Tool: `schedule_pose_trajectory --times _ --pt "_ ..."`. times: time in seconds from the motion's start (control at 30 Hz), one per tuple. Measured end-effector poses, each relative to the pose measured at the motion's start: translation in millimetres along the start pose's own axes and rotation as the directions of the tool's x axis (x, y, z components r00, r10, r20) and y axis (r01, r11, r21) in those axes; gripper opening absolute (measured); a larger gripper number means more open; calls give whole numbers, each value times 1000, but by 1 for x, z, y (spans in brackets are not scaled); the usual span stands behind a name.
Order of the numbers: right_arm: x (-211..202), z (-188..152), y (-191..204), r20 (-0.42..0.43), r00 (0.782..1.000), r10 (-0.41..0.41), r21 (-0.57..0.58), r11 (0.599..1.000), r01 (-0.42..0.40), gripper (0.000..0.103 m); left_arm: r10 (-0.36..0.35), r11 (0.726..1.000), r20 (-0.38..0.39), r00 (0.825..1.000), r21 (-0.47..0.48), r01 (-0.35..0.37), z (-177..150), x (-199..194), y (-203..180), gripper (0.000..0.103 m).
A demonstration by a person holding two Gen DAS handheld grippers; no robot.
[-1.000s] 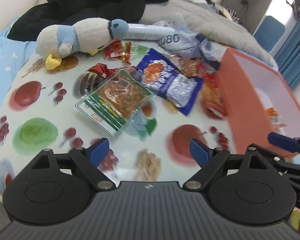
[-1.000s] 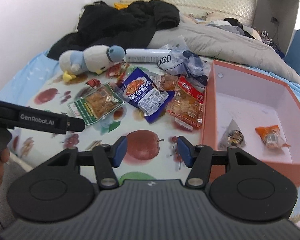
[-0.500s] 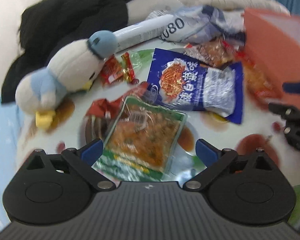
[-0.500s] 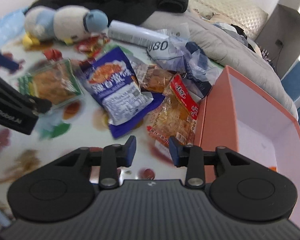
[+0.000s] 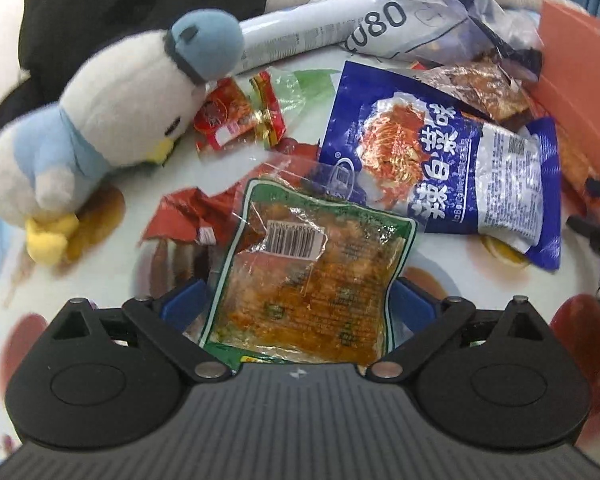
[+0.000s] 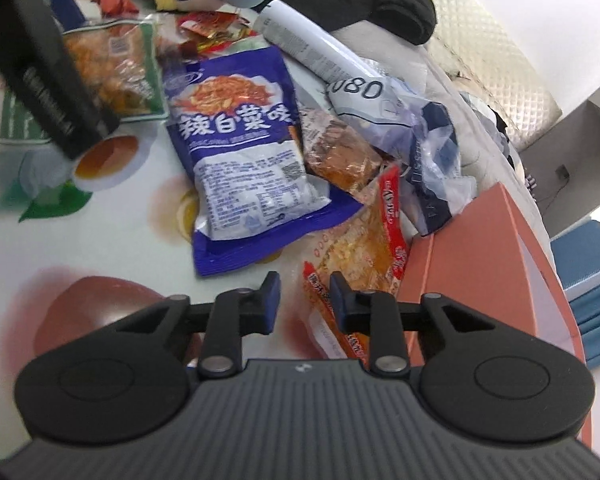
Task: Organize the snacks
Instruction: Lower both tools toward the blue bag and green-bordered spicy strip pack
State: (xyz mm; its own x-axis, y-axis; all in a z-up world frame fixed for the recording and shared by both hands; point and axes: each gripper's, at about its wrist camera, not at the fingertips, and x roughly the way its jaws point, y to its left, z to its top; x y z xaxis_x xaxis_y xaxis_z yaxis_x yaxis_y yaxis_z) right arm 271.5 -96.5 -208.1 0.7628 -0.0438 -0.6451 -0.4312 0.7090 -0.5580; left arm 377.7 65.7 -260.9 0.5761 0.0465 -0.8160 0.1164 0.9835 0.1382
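straddling the green-edged snack pack (image 5: 312, 276), my left gripper (image 5: 296, 308) has its jaws spread wide, pads clear of both edges. my right gripper (image 6: 304, 300) has just been narrowing over the orange snack bag (image 6: 360, 248), not pinching yet, tight against the orange box (image 6: 480, 264). bare fruit-print tablecloth (image 6: 112, 216) lies leftward.

- Green pack (image 5: 312, 280): clear, green-edged, orange-brown filling, barcode sticker up; flat on the fruit-print cloth.
- Blue bag (image 6: 244, 152): blue and white, noodle picture, large white characters; flat, its corner under the green pack's far edge.
- Red-striped pack (image 6: 360, 256): clear, golden pieces, lying against the orange box (image 6: 480, 264).
- Brown pack (image 6: 340, 156): crinkled, clear, resting on the blue bag's edge.
- Small red packets (image 5: 240, 116): beside the plush.
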Motion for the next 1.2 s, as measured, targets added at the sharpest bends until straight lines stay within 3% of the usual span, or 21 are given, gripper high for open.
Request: schedule_pose_trajectory --times 0.13,0.43,0.57,0.87,0.9,1.0,1.17,1.2 --pt "1 0 3 8 1000 -26 -14 1000 27 16 -53 996 -22 998 -66 52 -5 -2 5 95" --pt "-25 -8 4 38 998 -54 -39 998 55 3 -59 989 -43 997 -138 53 -27 -35 -7 89" --pt "-46 -13 5 43 998 -41 -36 998 42 3 -74 980 -54 996 -190 62 -42 -54 -9 86" --pt "-84 -27 11 68 996 -55 2 999 55 3 -29 961 -75 997 -278 8 -87 -84 -9 85" --pt "-84 -28 11 68 996 -65 1 998 65 6 -27 957 -72 997 -289 5 -90 -86 -8 85" --pt "-82 -25 7 73 996 -47 31 999 44 47 -18 952 -68 998 -308 -3 -93 -88 -5 85" --pt "-77 -8 3 133 991 3 34 999 -8 49 -6 941 -59 998 -337 -14 -94 -89 6 83" --pt "-75 -3 3 140 990 13 31 999 -18 56 -6 939 -58 998 -342 -14 -94 -88 9 83"
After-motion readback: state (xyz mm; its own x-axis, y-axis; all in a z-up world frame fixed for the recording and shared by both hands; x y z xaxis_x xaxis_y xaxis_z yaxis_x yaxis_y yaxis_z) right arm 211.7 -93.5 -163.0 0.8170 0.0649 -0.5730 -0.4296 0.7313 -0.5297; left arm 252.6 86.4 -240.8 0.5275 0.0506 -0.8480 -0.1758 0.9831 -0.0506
